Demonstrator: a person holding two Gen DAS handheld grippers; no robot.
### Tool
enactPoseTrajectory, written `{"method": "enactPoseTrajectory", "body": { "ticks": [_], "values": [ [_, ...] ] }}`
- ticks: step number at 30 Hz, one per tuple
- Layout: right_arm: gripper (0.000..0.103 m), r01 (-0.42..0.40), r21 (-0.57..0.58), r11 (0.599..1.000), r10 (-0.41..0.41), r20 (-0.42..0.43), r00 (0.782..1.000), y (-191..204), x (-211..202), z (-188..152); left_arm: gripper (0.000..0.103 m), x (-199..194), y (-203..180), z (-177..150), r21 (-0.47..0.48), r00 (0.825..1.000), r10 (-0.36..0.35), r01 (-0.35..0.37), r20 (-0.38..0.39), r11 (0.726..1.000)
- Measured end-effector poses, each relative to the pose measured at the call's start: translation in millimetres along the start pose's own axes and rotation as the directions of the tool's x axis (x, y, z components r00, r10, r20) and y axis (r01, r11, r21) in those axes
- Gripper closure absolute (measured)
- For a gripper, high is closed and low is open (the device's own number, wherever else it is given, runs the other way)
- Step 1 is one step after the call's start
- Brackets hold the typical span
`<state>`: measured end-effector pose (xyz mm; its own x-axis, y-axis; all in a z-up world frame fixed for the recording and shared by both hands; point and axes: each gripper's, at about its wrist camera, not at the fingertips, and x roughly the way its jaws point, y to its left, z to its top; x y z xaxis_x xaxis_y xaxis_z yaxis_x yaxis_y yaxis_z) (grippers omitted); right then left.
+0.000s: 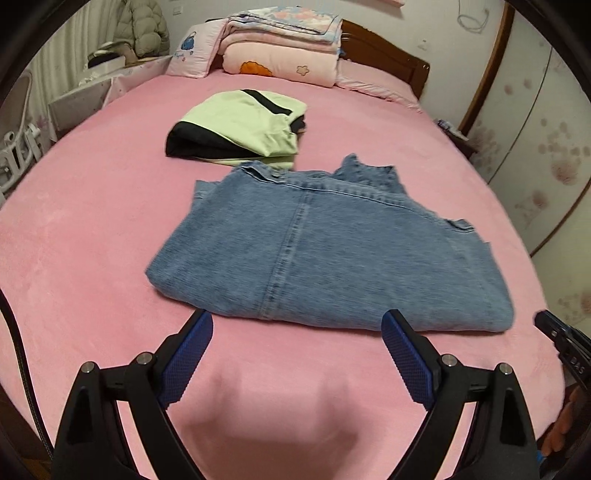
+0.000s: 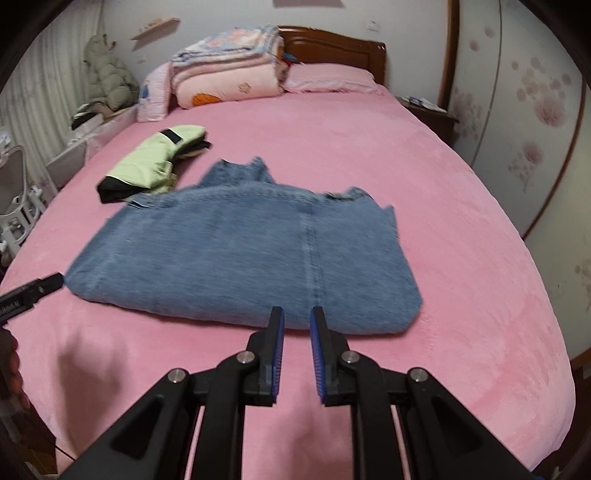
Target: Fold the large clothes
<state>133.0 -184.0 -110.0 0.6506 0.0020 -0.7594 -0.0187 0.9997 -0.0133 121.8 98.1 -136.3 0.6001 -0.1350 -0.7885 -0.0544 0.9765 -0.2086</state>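
- Left gripper (image 1: pixel 297 325) spread wide above the pink bedsheet (image 1: pixel 92 240), nothing between its blue pads (image 1: pixel 188 363), tips just short of the near fold of the denim
- Right gripper (image 2: pixel 297 323) narrowed to a slim gap, empty, tips at the near edge of the same garment
- White lettering on the side of each gripper seen from the other camera, too blurred to read
- Folded blue denim garment (image 1: pixel 332 258) flat mid-bed, centre seam running toward the cameras
- Folded pale-green and black garment (image 1: pixel 240 125) just behind the denim, touching its far-left corner
- Further back: stacked pink quilts (image 1: pixel 284 44), pink pillow (image 1: pixel 194 48) with unreadable print, wooden headboard (image 1: pixel 384 51)
- Beige puffer coat (image 1: pixel 144 26) hanging at far left; floral wardrobe doors (image 1: pixel 535 147) at right
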Motion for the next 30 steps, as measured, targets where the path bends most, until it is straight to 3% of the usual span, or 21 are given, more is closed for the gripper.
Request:
{"method": "enactPoseTrajectory", "body": {
  "ticks": [7, 18, 24, 30],
  "values": [
    [0.084, -0.027, -0.028, 0.999, 0.029, 0.07, 0.997, 39, -10, 11, 0.011, 32, 9, -12, -0.04, 0.996, -0.04, 0.037, -0.079, 0.999],
    [0.083, -0.092, -0.024, 0.995, 0.093, 0.041, 0.995, 66, 3, 9, 0.011, 60, 33, -17, -0.092, 0.992, -0.021, 0.01, -0.123, 0.996],
    [0.084, -0.101, -0.036, 0.994, 0.102, 0.027, 0.994, 72, 9, 6, 0.011, 86, 50, -19, -0.193, 0.978, -0.119, 0.085, -0.174, 0.978],
    [0.084, -0.091, -0.031, 0.995, 0.091, 0.005, 0.996, 72, 27, 6, 0.011, 119, 67, -19, -0.335, 0.957, -0.236, 0.17, -0.168, 0.927]
  ]
}}
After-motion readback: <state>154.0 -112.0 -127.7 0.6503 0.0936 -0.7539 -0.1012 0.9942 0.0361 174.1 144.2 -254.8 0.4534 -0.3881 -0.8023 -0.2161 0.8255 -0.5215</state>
